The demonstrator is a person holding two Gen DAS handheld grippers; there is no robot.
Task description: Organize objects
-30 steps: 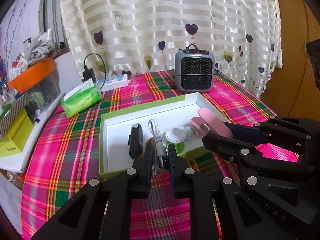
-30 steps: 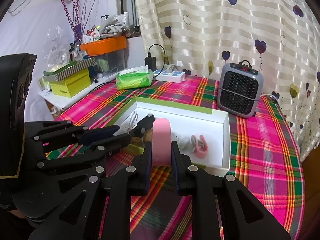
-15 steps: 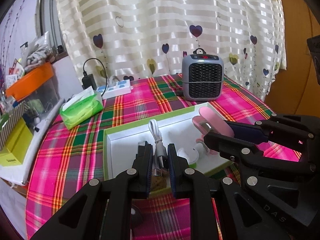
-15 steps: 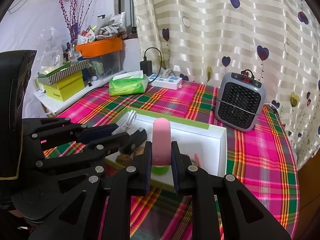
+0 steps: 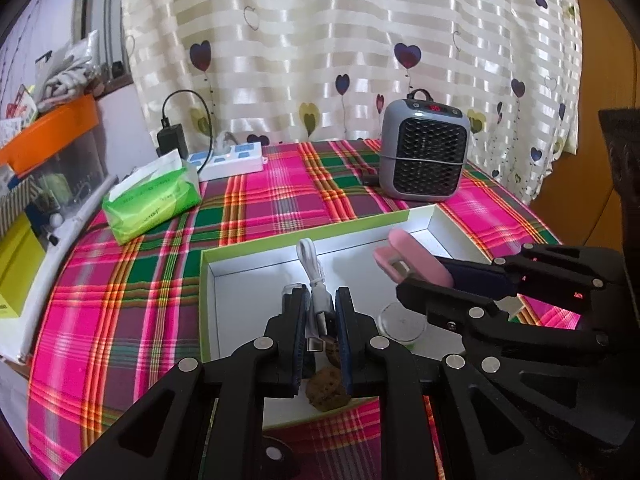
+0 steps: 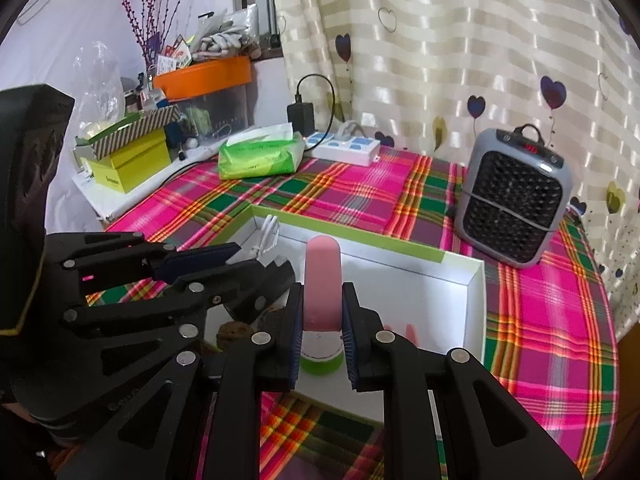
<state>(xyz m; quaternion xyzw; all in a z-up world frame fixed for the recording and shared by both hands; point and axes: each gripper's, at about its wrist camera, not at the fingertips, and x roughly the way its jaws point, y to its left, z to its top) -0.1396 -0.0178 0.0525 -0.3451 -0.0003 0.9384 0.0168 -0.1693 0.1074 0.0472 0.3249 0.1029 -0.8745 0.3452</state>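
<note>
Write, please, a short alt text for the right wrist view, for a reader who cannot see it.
The right hand-held gripper is shut on a pink clip, held above an open white box on a plaid tablecloth. The left hand-held gripper, at left, reaches over the same box. A grey heater and a green tissue pack stand behind.

Tablecloth (image 5: 280, 200) — woven plaid cloth, matt. Curtain (image 5: 360, 40), upper frame: satiny fabric, sheen in stripes. Box (image 6: 476, 300) looks like smooth white card, green edge. Heater (image 6: 516, 208), right: grey plastic, black mesh grille. Tissue pack (image 5: 156, 200), left — glossy green plastic wrap. Both grippers: matt black plastic. Pink clip (image 6: 322, 280) smooth, matt.
</note>
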